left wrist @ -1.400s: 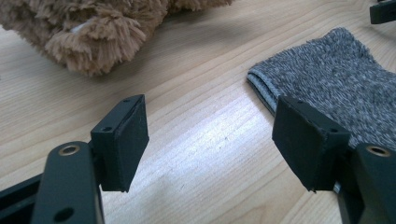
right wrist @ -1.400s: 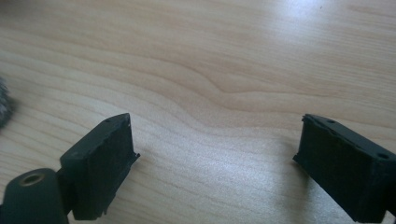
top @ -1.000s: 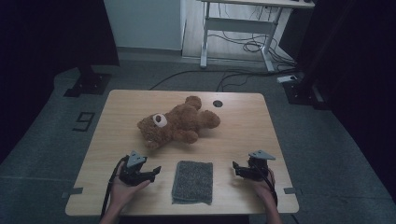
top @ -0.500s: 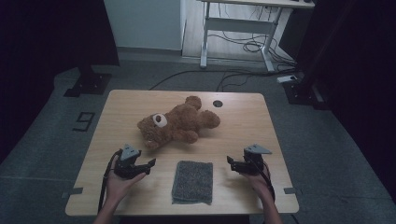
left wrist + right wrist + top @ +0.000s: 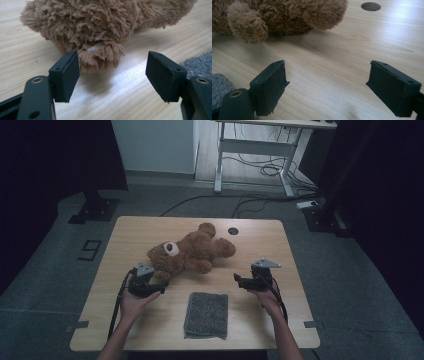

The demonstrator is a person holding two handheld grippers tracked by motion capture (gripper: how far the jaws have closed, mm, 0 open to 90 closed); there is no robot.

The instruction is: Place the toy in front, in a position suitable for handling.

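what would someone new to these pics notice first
The brown teddy bear lying on its side mid-table draws the eye first, its fuzzy head toward the person's left. Next, the two black tools flanking it: the left tool open and almost at the bear's head, the right tool open over bare wood near its legs. Between the hands, at the near edge, lies a folded grey cloth.

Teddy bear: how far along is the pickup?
Done: both claws are open and brought up near the teddy bear. In hand: the left claw has the bear's head just ahead of its jaws, not yet gripped; the right claw faces bare table short of the bear's leg. Left: closing and lifting. The grey cloth lies untouched.
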